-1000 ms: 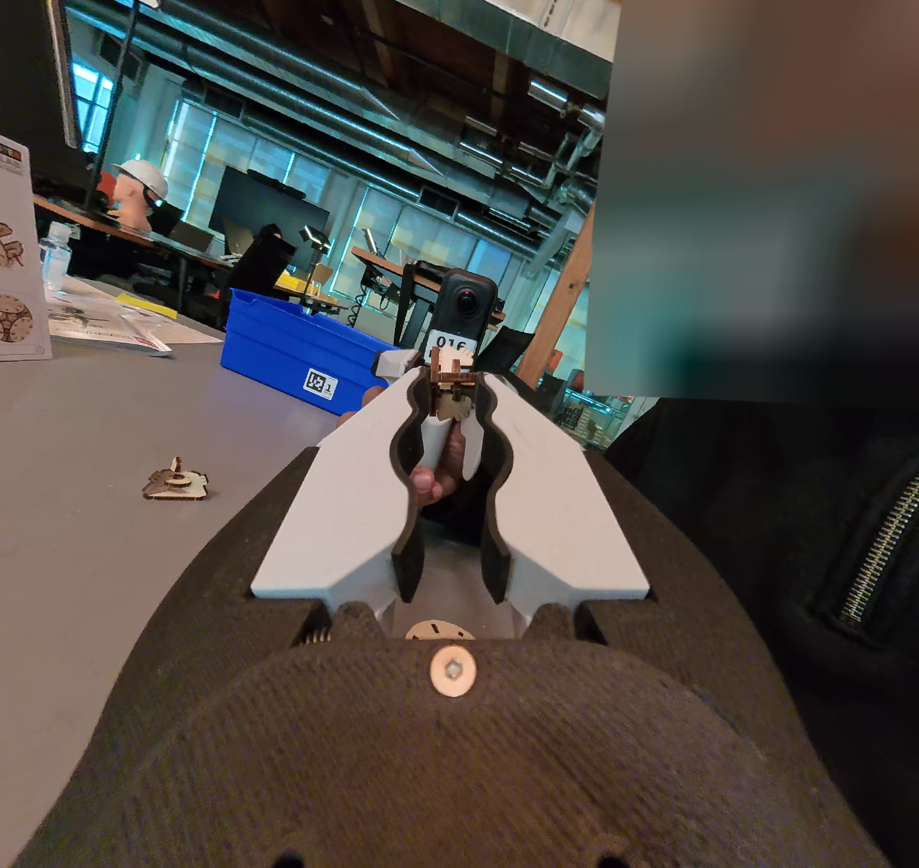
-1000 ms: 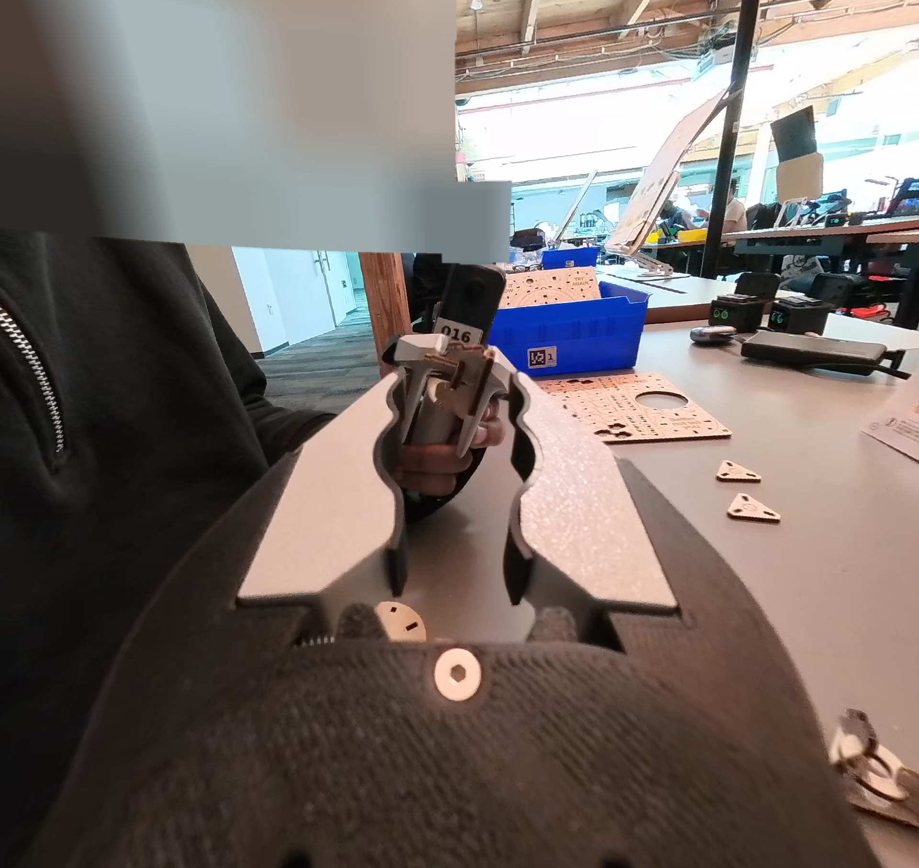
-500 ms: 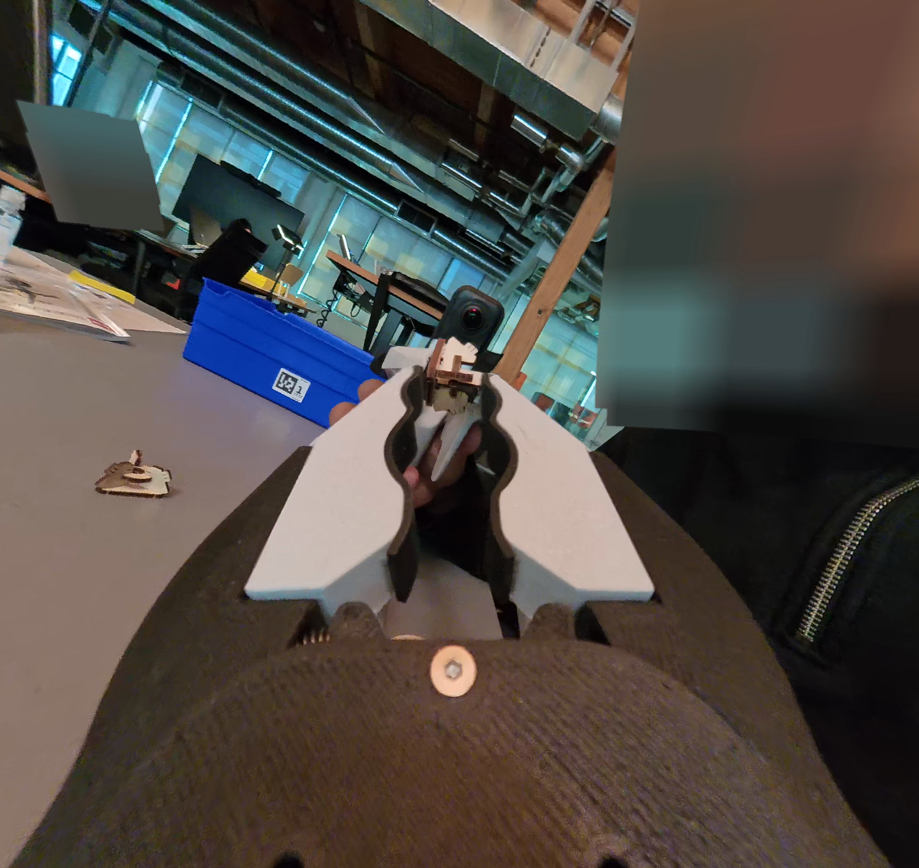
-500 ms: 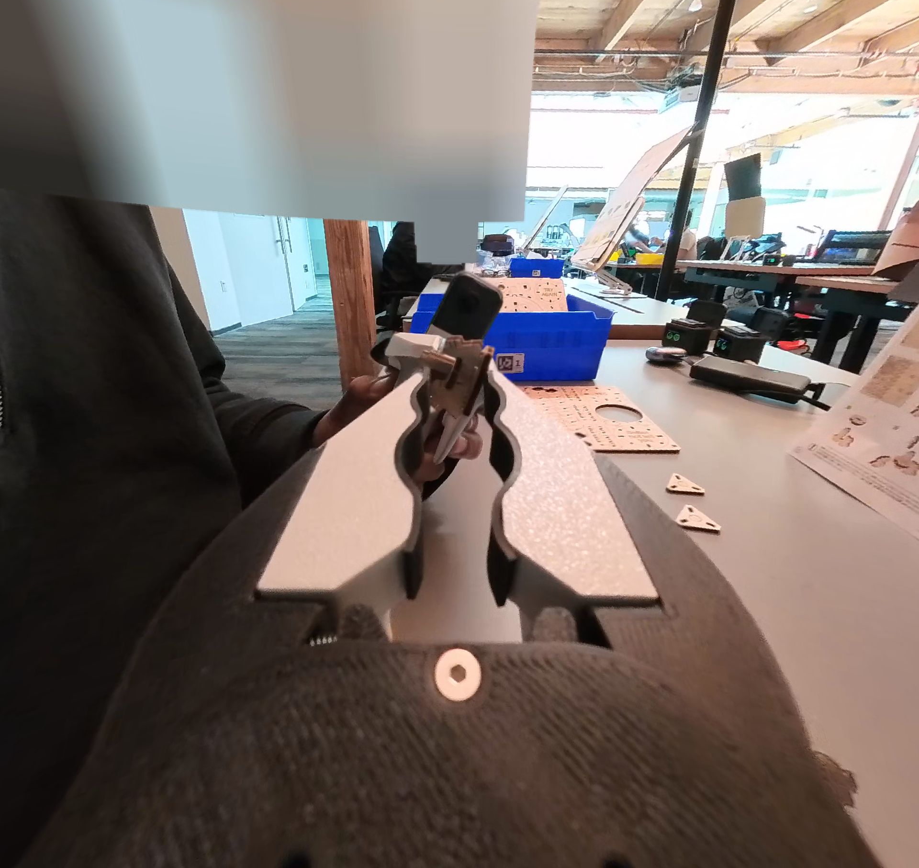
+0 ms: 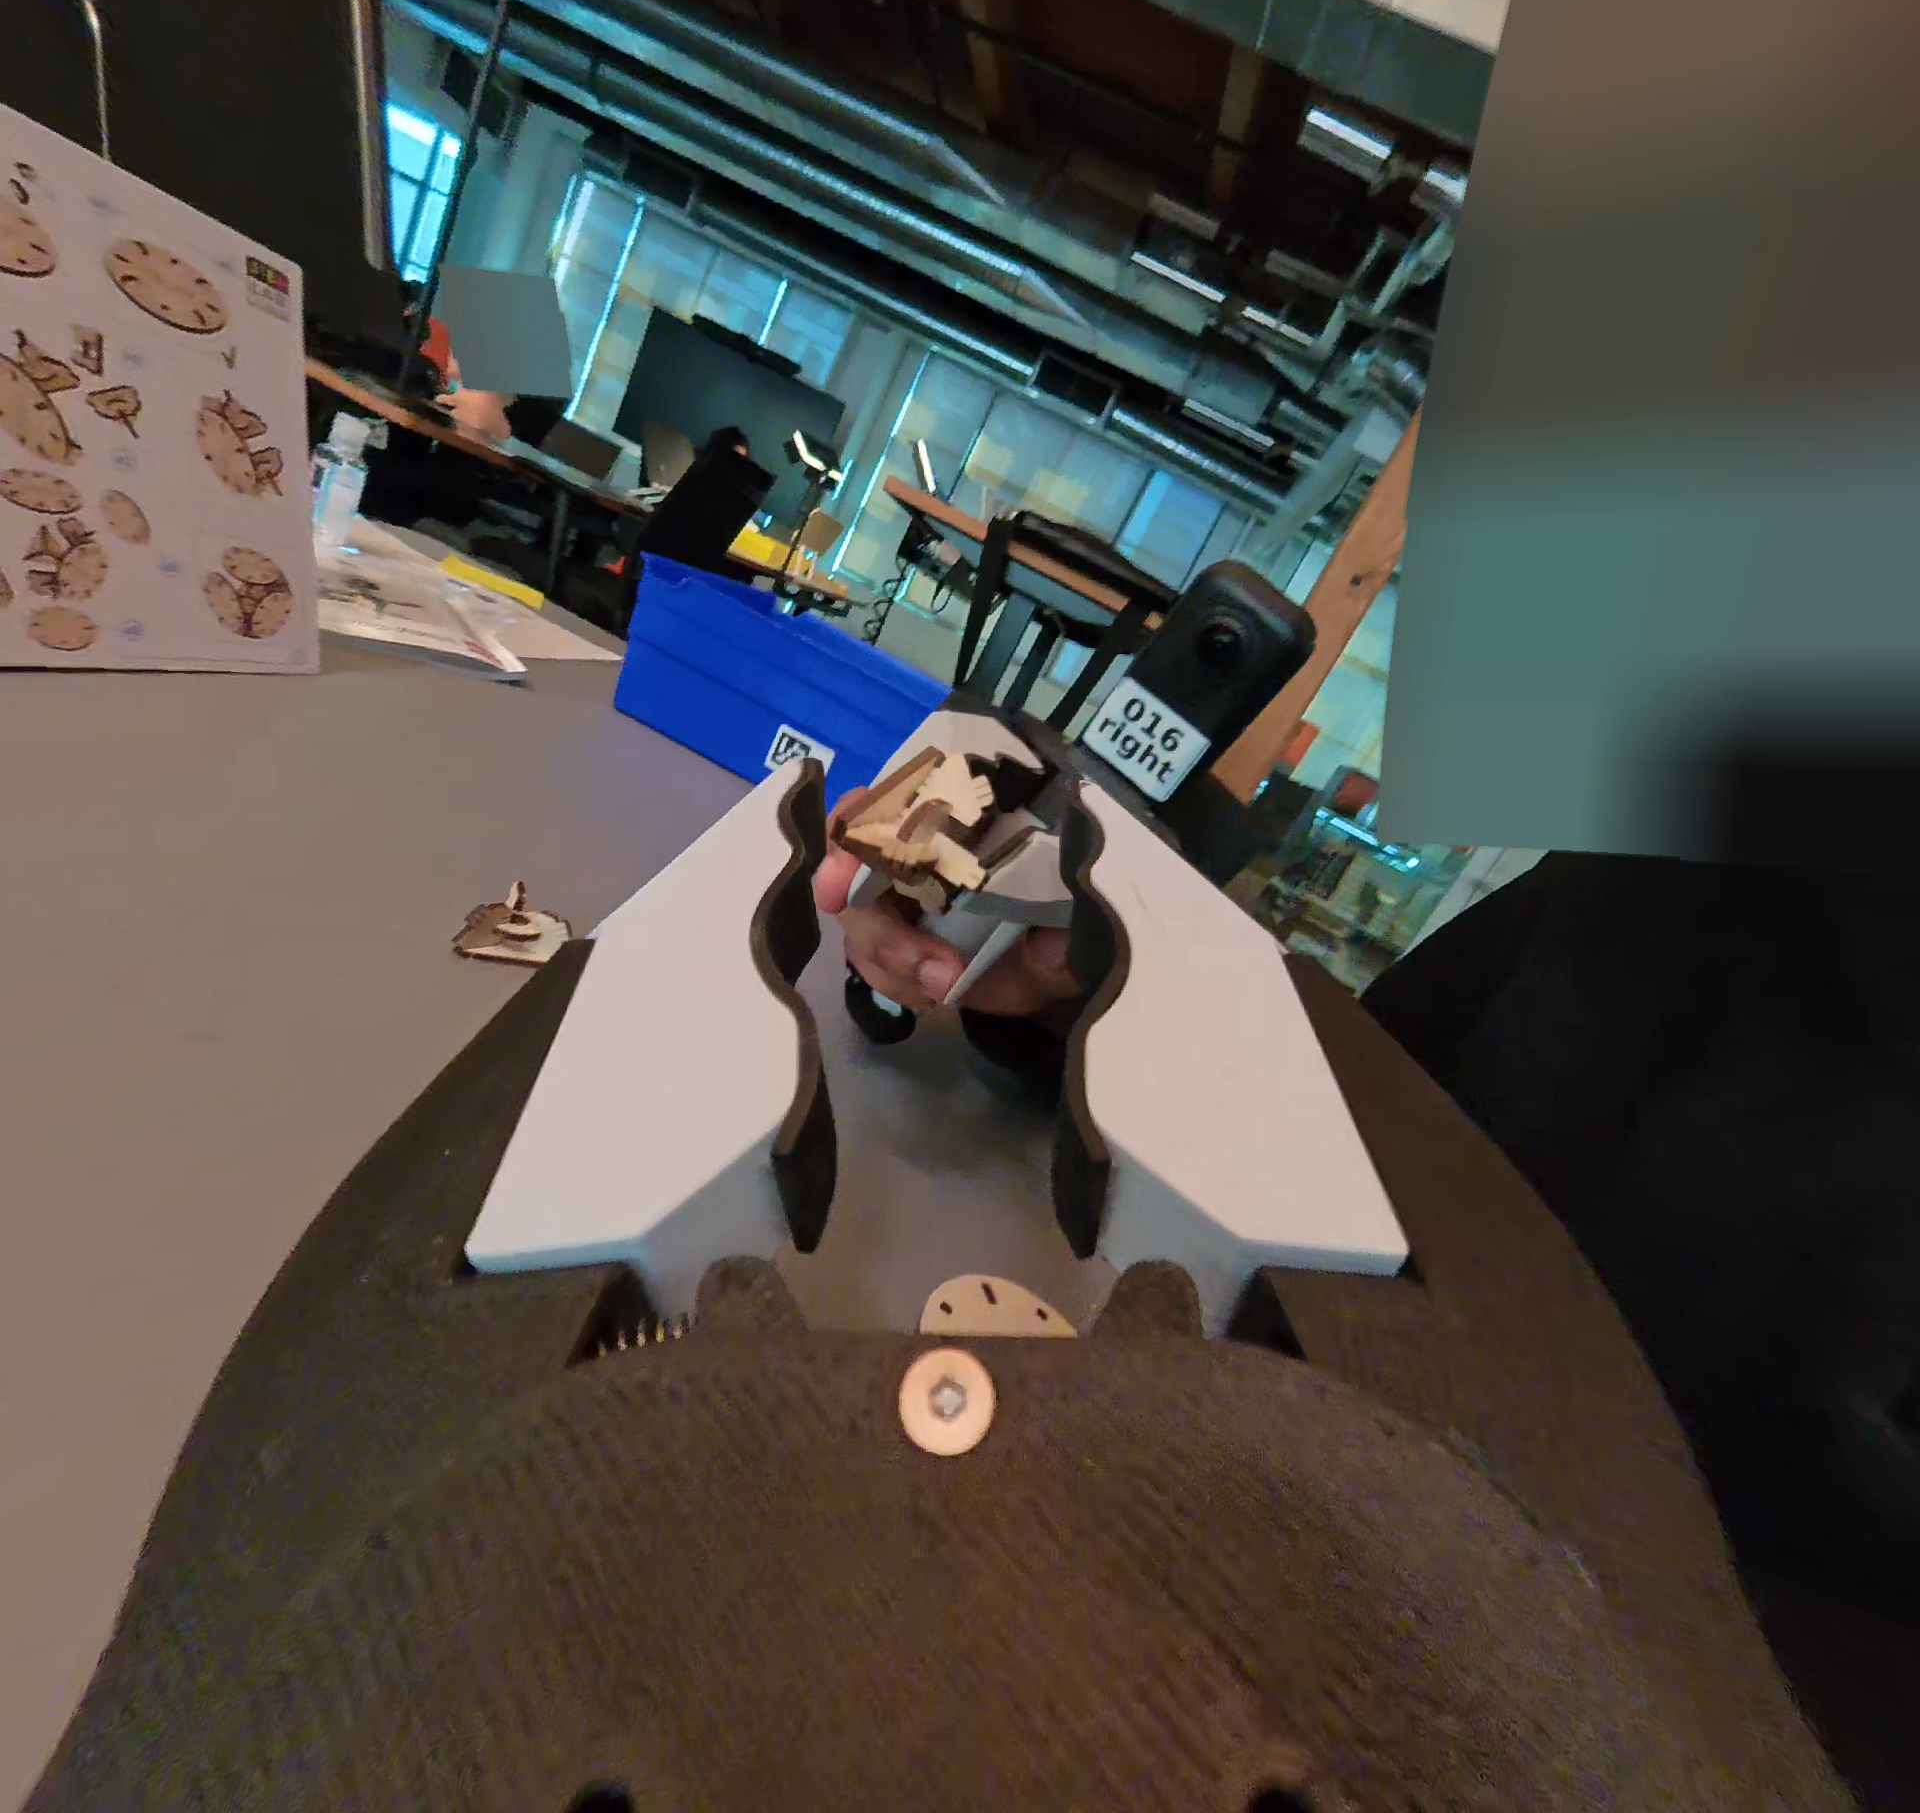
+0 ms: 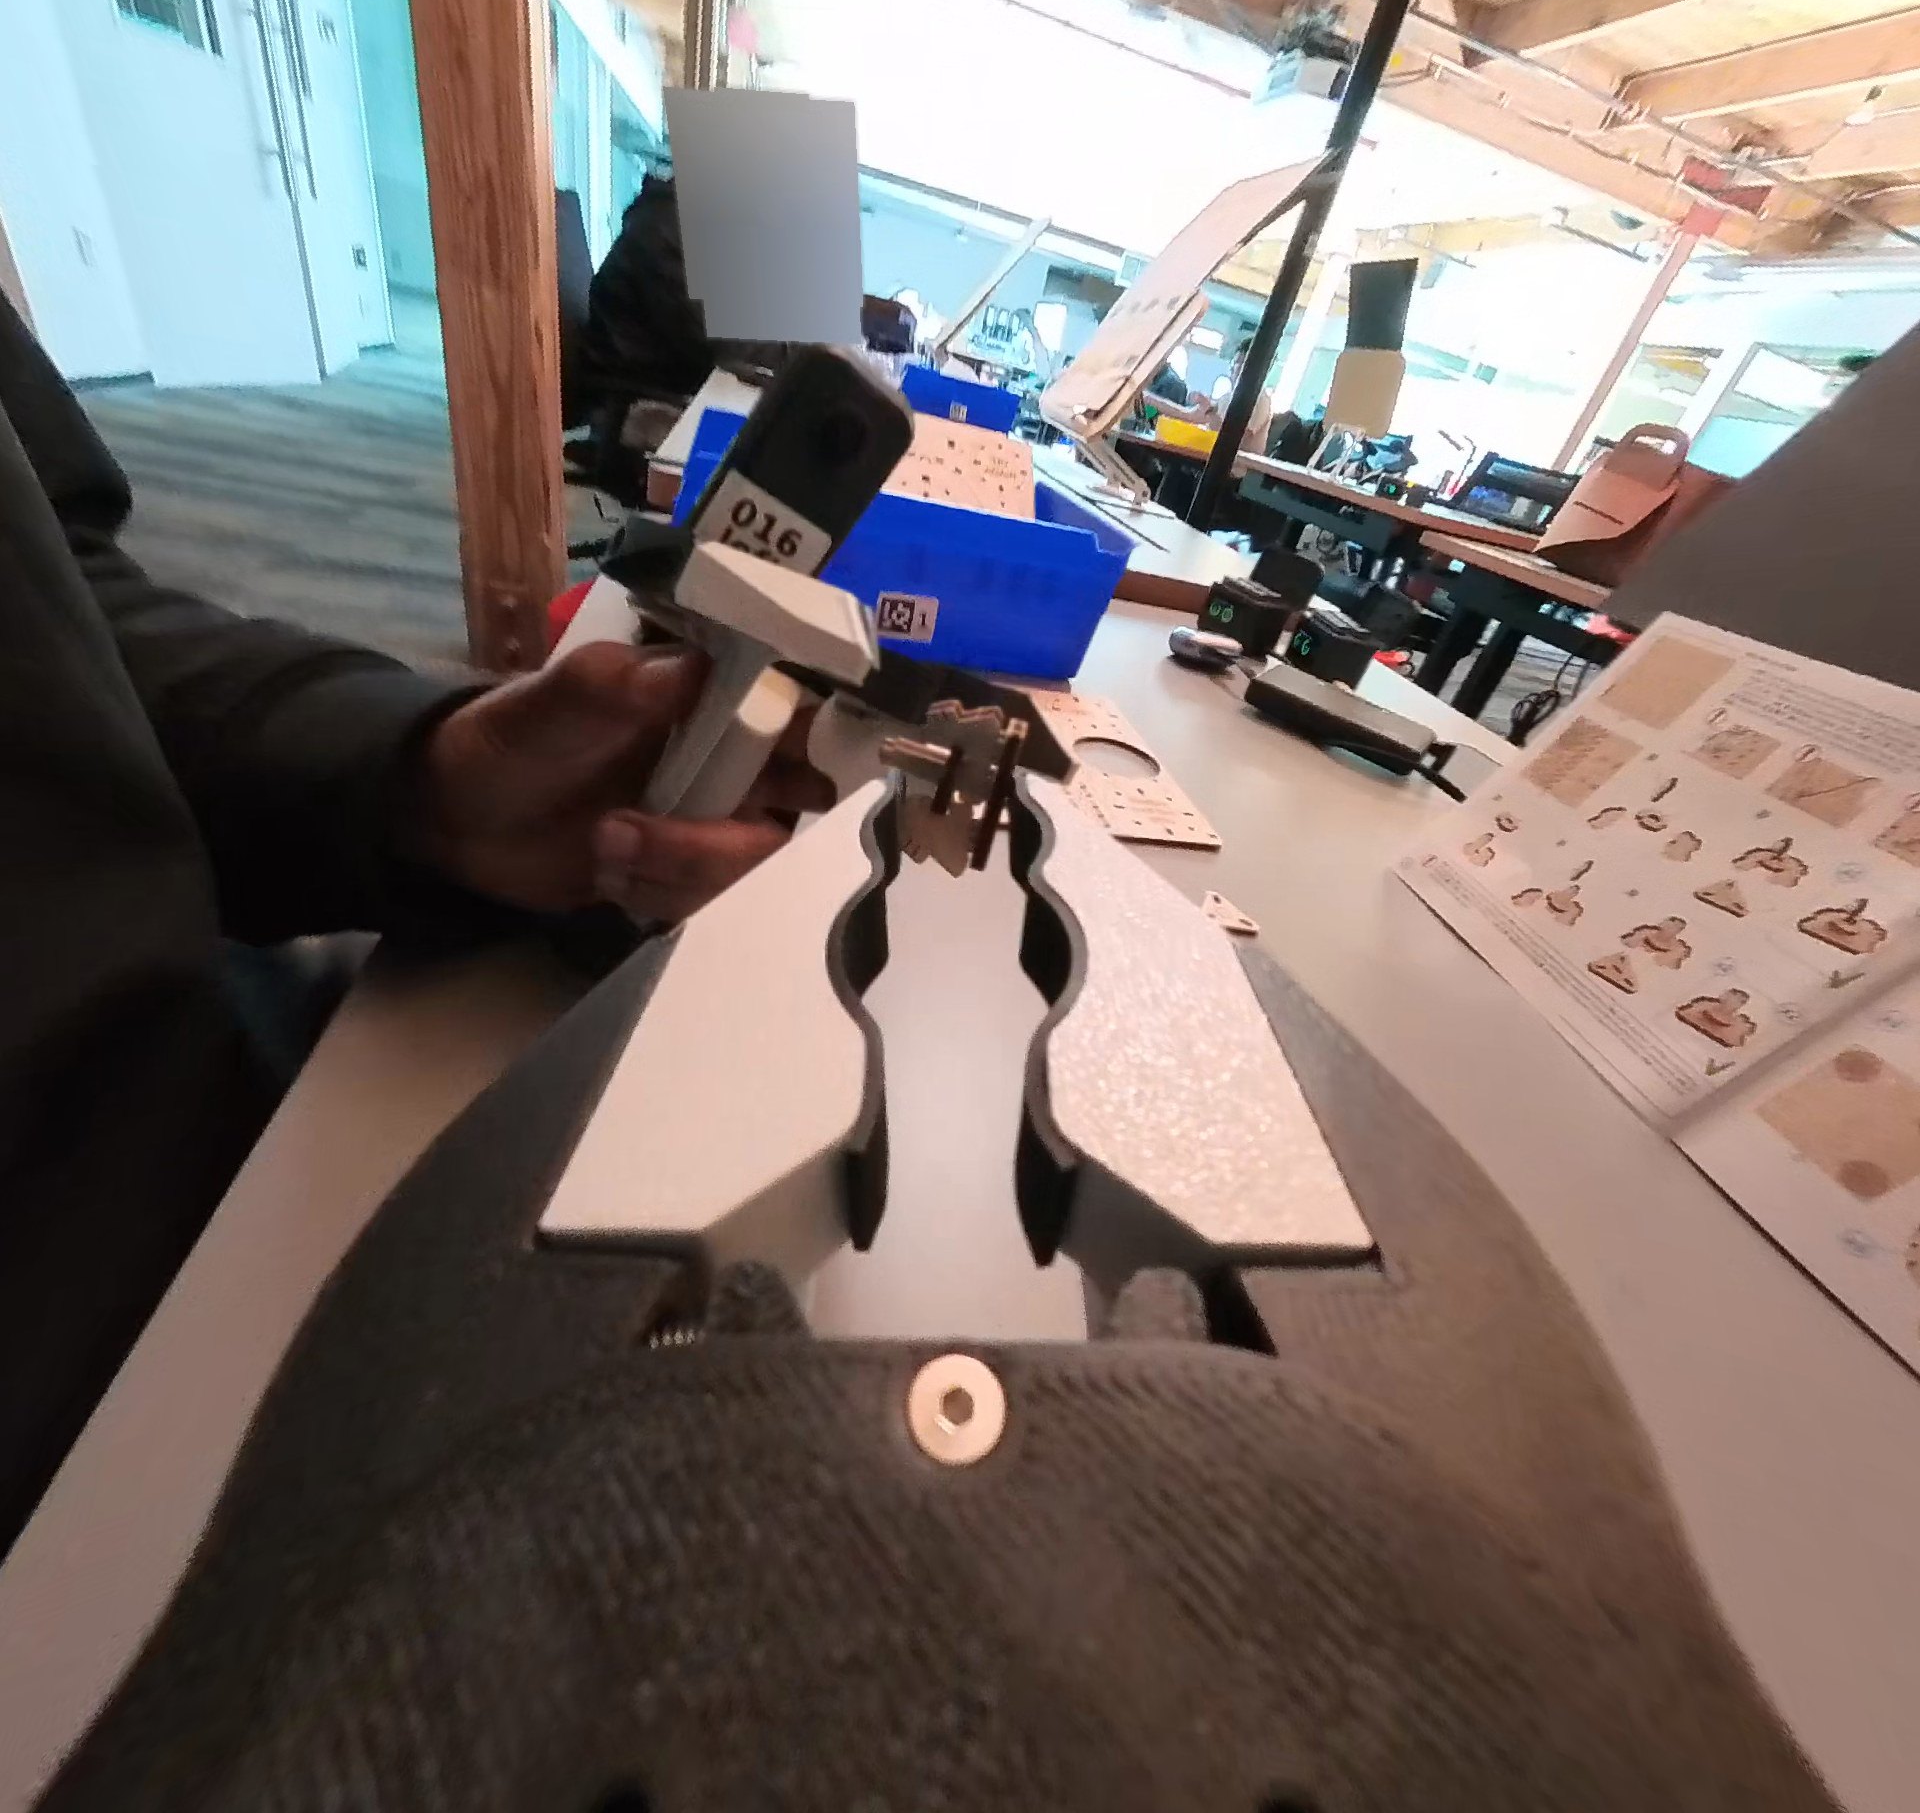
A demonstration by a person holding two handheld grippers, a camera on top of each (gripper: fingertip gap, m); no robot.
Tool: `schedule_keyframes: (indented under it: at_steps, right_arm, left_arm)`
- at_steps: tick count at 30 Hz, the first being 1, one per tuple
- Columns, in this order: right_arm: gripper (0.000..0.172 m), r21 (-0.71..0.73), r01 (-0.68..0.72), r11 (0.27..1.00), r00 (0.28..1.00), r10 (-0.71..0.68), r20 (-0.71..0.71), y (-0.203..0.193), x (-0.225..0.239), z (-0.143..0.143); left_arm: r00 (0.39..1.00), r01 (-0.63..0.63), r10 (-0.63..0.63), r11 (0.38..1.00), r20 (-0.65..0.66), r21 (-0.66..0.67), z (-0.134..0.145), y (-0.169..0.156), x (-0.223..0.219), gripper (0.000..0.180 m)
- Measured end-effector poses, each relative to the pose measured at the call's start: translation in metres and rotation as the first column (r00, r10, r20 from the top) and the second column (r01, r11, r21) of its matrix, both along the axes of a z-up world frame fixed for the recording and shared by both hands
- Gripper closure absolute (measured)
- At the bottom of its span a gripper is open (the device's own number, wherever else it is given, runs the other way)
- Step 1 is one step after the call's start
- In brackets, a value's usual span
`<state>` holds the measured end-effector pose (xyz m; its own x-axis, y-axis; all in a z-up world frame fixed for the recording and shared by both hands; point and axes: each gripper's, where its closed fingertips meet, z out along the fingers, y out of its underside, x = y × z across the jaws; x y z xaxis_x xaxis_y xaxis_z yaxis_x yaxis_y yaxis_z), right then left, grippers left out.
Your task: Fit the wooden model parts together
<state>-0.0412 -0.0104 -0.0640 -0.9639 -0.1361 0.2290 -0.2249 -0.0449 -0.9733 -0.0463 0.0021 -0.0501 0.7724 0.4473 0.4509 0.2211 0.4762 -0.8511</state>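
Up close, the right gripper (image 6: 954, 807) pinches a small wooden assembly (image 6: 961, 792) of interlocked laser-cut pieces, light plywood with dark burnt edges, its two dark pads pressed against the piece at the fingertips. The left gripper (image 5: 940, 807) stands with its fingers spread; the same wooden assembly (image 5: 920, 828) shows between its tips in the left wrist view, yet a gap is visible between it and each pad, so the left one does not grip it. In the right wrist view a hand (image 6: 540, 787) wraps the pale handle of the left gripper, which sits just left of and beyond the right fingertips, with a black camera (image 6: 821, 459) mounted on top. In the left wrist view another hand (image 5: 914, 963) holds the right gripper, also topped by a black camera (image 5: 1226, 651). Both tools hover above a grey table (image 5: 260, 880). On it lie a second small wooden piece (image 5: 509, 927) to the left, a round wooden disc (image 5: 992, 1308) close under the left gripper's base, a blue bin (image 6: 987, 568) farther back, a flat plywood sheet (image 6: 1132, 797) with a round hole, a small wooden triangle (image 6: 1231, 913), and a printed instruction sheet (image 6: 1683, 849) to the right. A second illustrated sheet (image 5: 145, 413) stands upright at the far left.
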Motion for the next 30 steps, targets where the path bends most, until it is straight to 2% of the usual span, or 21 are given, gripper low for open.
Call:
schedule_keyframes:
  at_steps: [4,7,10,18,22,27,30]
  right_arm:
    - [0.154,0.022,0.003,1.0,1.0,-0.003,-0.028,-0.002,0.001,-0.004]
    - [0.155,0.031,0.032,0.999,0.999,-0.03,-0.043,-0.002,-0.003,-0.006]
    - [0.16,0.018,0.053,0.998,0.998,-0.053,-0.046,-0.001,-0.007,-0.004]
    - [0.161,0.02,0.067,0.998,0.997,-0.066,-0.05,-0.001,-0.009,-0.004]
    - [0.16,0.054,0.101,0.993,0.993,-0.097,-0.071,-0.002,-0.014,-0.01]
    - [0.16,0.078,0.114,0.99,0.99,-0.107,-0.093,-0.003,-0.015,-0.015]
    - [0.16,0.087,0.116,0.989,0.99,-0.108,-0.094,-0.004,-0.015,-0.017]
  left_arm:
    - [0.999,-0.048,0.048,0.998,-0.007,-0.049,-0.003,-0.004,-0.002,0.154]
    - [1.0,-0.017,0.016,0.999,-0.015,-0.034,-0.001,-0.003,0.002,0.176]
    - [1.0,0.003,-0.003,1.0,0.002,-0.016,-0.002,-0.003,0.002,0.175]
    - [1.0,0.002,-0.002,1.0,0.006,-0.008,-0.002,-0.002,0.001,0.164]
    - [0.999,-0.021,0.023,0.998,0.029,-0.061,-0.008,0.0,-0.002,0.158]
    - [0.993,-0.097,0.104,0.986,0.046,-0.133,-0.016,-0.004,-0.008,0.172]
    - [0.993,-0.098,0.105,0.984,0.046,-0.146,-0.017,-0.004,-0.008,0.176]
